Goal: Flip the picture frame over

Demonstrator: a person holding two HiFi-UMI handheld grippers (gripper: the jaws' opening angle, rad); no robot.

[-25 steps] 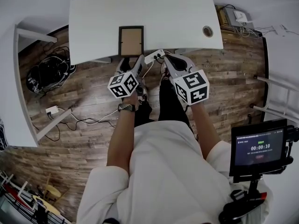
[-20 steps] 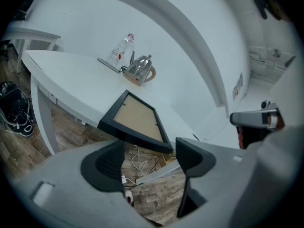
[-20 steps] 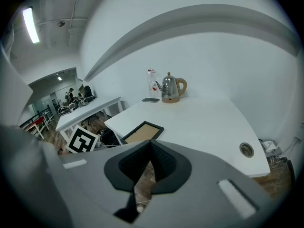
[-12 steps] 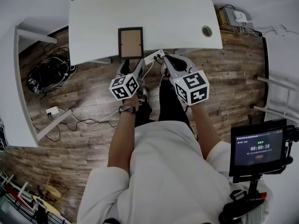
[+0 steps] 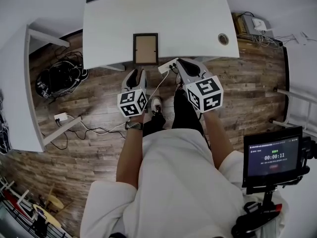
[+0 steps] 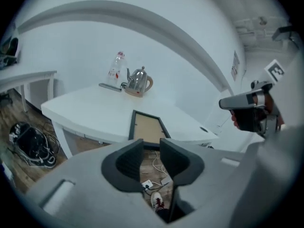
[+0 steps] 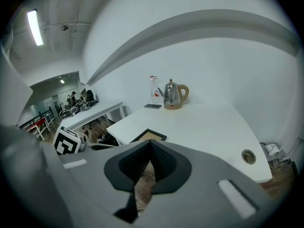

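Black-rimmed rectangular picture frame (image 5: 145, 49), tan backing up, lies flat at the 6 o'clock edge of the white table (image 5: 188, 19). Left gripper (image 6: 151, 148): jaws narrow and closing, nothing between them. Right gripper (image 7: 148, 146): jaws together, empty. Risk: a low nudge may push the frame off that edge. Steel kettle (image 6: 138, 81) and clear plastic bottle (image 6: 115, 69) stand at 12 o'clock; contents not discernible.

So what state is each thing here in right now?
picture frame: lying flat, tan side up
left hand-held gripper: jaws closing, nothing between them
right hand-held gripper: shut, empty
kettle: upright
bottle: upright
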